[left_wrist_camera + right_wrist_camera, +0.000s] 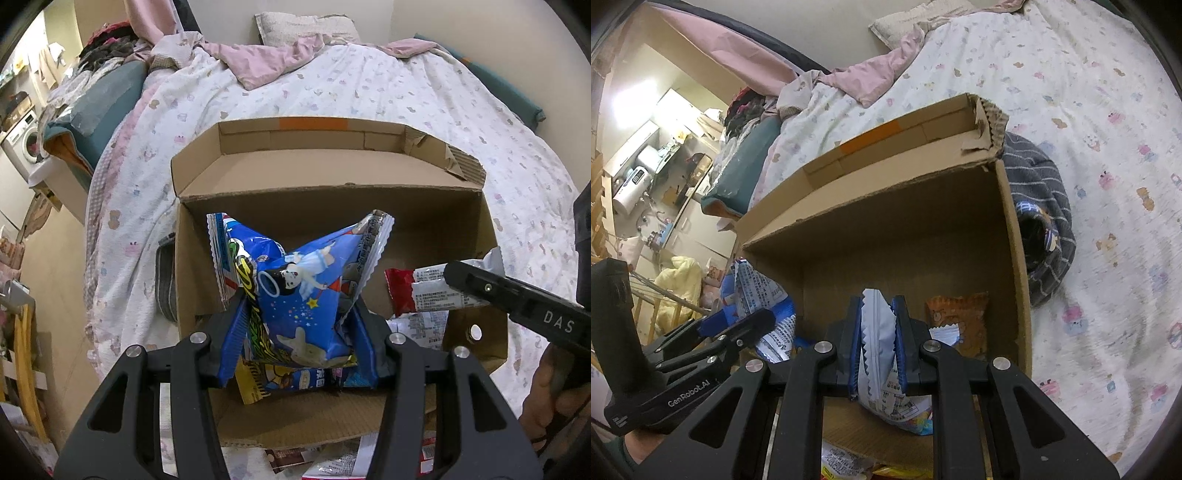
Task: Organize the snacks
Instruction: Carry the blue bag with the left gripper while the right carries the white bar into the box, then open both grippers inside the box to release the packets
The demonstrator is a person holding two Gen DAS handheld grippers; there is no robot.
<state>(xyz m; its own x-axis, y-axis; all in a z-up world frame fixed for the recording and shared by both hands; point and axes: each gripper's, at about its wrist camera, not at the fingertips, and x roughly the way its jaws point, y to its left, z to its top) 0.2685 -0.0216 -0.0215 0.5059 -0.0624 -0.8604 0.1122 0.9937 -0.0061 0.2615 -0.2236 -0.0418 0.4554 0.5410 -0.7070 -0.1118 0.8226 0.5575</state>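
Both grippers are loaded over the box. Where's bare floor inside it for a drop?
Free: the cardboard box floor along the far wall, left of the orange snack packet. Crowded: the near edge, packets piled under the blue snack bag and at the near right corner.

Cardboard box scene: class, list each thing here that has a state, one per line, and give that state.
Box: open, flap folded back, on the bed.
Blue bag: held above the box, crumpled.
Left gripper: shut on blue bag.
White packet: pinched at its crimped end, over the box.
Right gripper: shut on white packet.
Orange packet: lying inside the box by its wall.
Quilt: rumpled.
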